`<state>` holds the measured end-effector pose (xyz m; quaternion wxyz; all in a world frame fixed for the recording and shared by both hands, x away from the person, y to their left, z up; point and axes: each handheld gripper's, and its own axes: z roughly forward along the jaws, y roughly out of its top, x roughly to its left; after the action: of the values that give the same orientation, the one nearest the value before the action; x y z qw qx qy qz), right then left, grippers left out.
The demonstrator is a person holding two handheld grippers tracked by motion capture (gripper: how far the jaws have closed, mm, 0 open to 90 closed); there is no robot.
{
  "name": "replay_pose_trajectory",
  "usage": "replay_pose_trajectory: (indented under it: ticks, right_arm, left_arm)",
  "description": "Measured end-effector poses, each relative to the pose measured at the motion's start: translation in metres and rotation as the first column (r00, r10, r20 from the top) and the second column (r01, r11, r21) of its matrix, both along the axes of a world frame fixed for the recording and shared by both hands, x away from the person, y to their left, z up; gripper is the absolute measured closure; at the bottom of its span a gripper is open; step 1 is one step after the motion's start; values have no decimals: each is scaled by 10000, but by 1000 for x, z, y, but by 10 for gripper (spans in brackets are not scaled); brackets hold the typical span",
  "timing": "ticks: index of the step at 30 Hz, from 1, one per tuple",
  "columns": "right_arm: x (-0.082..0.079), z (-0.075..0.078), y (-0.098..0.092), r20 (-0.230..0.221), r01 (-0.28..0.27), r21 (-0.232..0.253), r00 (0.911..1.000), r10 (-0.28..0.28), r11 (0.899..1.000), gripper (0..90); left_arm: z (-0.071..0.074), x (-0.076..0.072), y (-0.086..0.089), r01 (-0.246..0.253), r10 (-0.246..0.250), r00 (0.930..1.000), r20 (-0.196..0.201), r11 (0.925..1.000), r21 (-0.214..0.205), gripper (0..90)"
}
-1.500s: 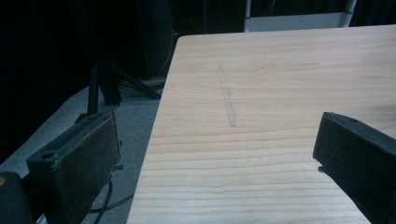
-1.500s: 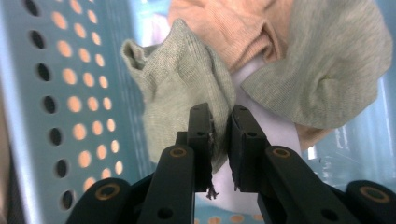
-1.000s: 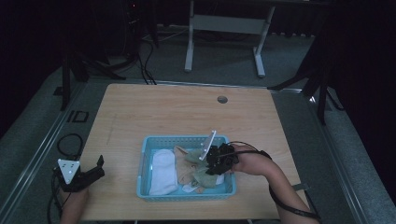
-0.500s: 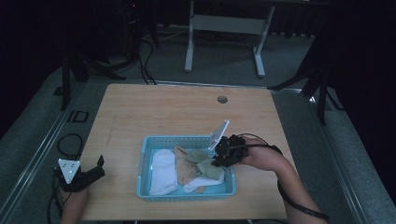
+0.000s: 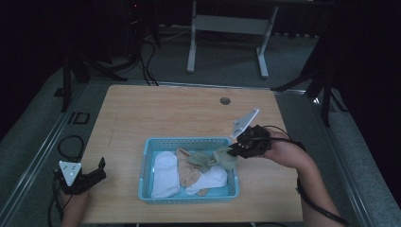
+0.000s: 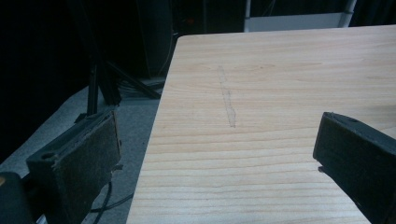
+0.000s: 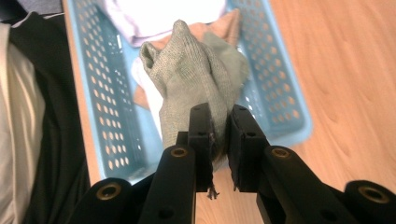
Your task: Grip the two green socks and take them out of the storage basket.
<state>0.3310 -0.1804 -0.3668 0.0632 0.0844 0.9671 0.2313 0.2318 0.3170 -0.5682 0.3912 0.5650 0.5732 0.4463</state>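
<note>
Right tongs [image 7: 219,135] are clamped on a green sock [image 7: 191,79], pinched at one end with the knit bunched between the pads. The rest of the sock is seen hanging from the grip over the right end of the blue basket [image 7: 93,116], its free end drooping toward the socks left inside. In the high view the right tongs [image 5: 235,150] are seen at the basket's right rim [image 5: 189,142], with the sock [image 5: 213,158] draped from them across the pile.

Handling, as judged: the sock is light, soft and fully limp, so no shape is kept and it swings with the hand. The ribbed knit is grippy, so slipping is unlikely, but a loose thread is visible at the pads and snagging on the basket's holes is possible. A pinch near the cuff or toe, through both layers, is preferred, so the length trails clear.

A white sock [image 5: 165,172] and a tan sock [image 5: 187,172] are left in the basket.

Left tongs [image 6: 215,154] are held spread wide, nothing between them, over the bare desk [image 6: 280,70] near its left edge, well apart from the basket.
</note>
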Motion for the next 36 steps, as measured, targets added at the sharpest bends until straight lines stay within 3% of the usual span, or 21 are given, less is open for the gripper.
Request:
replay_pose_trajectory:
  ticks: [2, 3, 6, 7, 9, 16, 27, 36]
  right_arm:
    - [1, 2, -5, -6, 119, 102, 9999, -119, 9999, 803]
    - [2, 6, -16, 89, 407, 142, 9991, -408, 9991, 803]
    - [2, 6, -21, 88, 489, 154, 9988, -490, 9987, 803]
    - [5, 8, -35, 114, 849, 200, 9963, -852, 9962, 803]
    - [5, 8, -42, 128, 1046, 181, 9944, -1048, 9944, 803]
    - [7, -4, -74, -42, 1743, 179, 9847, -1743, 9845, 803]
    - [6, -45, -104, -757, 2308, -95, 9700, -2308, 9730, 802]
    - [3, -97, -113, -1576, 2463, -482, 9551, -2508, 9680, 801]
  left_arm:
    - [0, 0, 0, -2, 2, 10000, -4, 10000, 8, 3]
    - [0, 0, 0, -3, 3, 10000, 1, 10000, 16, 3]
    - [0, 0, 0, -10, 10, 10000, 2, 10000, 13, 3]
    - [0, 0, 0, -9, 9, 10000, -9, 10000, 9, 3]
    - [0, 0, 0, -6, 6, 10000, -12, 10000, 18, 3]
    - [0, 0, 0, -4, 4, 10000, -1, 10000, -10, 3]
    - [0, 0, 0, 28, -28, 10000, -10, 10000, 16, 3]
    - [0, -1, -1, 112, -112, 9999, 26, 9999, 1, 3]
